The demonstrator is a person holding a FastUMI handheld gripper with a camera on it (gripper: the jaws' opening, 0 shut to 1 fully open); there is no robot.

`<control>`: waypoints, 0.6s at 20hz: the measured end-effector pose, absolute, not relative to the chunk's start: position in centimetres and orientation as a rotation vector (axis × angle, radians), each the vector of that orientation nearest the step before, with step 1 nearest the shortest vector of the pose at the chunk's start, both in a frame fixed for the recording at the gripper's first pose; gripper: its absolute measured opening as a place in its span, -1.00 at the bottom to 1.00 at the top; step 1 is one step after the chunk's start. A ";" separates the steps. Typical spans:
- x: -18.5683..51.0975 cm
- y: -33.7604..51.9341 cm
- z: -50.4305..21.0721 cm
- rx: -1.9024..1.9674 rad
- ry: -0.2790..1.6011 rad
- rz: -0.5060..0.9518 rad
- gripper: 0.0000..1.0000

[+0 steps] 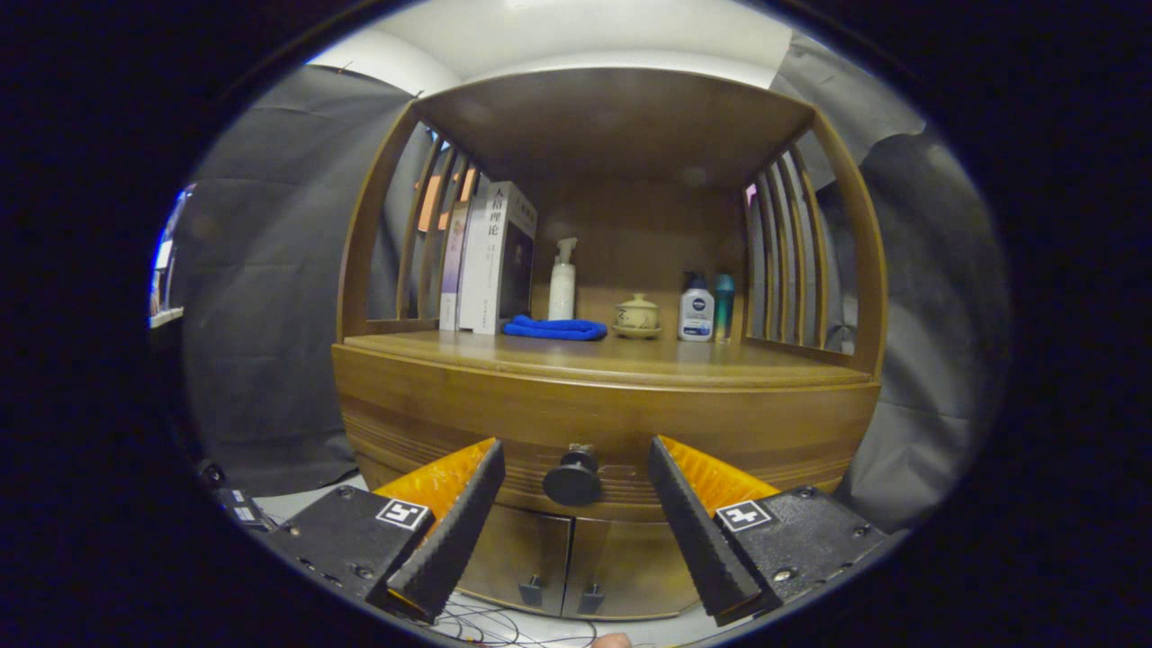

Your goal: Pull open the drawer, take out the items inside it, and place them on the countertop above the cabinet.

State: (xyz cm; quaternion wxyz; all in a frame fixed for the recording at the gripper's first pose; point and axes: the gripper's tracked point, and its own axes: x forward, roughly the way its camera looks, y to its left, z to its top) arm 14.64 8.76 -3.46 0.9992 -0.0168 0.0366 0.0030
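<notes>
Drawer (594, 450) was shut when you reached this point, its front flush with the cabinet (405, 423) at the centre of the frame, so by my reading none of the task was done. You held the gripper (574, 517) with its fingers spread wide, one on each side of the knob (572, 482) low in the middle of the frame and touching nothing. The knob sat between the fingertips and a little beyond them. Pulling, emptying and placing were all left to do.

What lay inside the drawer could not be told; the closed front hid it. The countertop (630, 355) just above had a bare front strip, which looked to me the likeliest place for the items. Along its back stood books (486, 256) at the upper left, a blue cloth (555, 328) beside them, a pump bottle (562, 283) behind the cloth, a lidded cup (637, 315) in the middle, and two small bottles (697, 309) to the right. Below the drawer, two small doors (562, 562) were also closed.
</notes>
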 end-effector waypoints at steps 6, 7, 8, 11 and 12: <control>17.0 8.6 -6.0 -0.031 0.133 -0.023 0.91; 17.1 8.7 -6.1 -0.023 0.138 -0.022 0.86; 17.4 8.8 -6.4 -0.019 0.143 -0.020 0.83; 18.0 8.8 -6.9 -0.018 0.157 -0.020 0.55; 18.1 8.7 -6.8 -0.015 0.156 -0.026 0.45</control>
